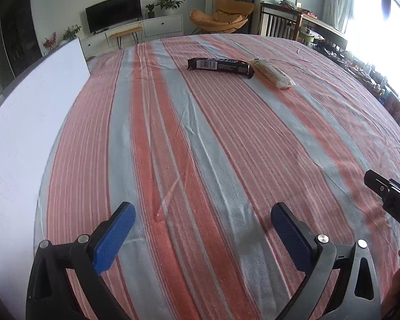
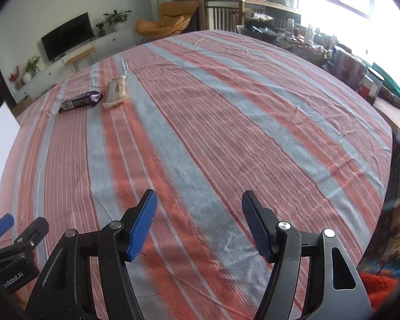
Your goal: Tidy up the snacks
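Striped cloth (image 1: 200, 146) covers the desk; two snacks lie far ahead of both grippers: one dark bar (image 1: 220, 66) touching one pale packet (image 1: 273, 74). Left gripper (image 1: 202, 220) and right gripper (image 2: 198, 212) hang apart, empty. White board (image 1: 26, 133) stands left.

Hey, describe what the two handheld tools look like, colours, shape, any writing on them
Both match. The left tool and right tool each have a black plastic frame with triangular cutouts, silver round pins at the joints, and two flat fingers faced with ribbed blue pads. White lettering runs along the black body of each, only partly readable. No cables or sleeves are visible.
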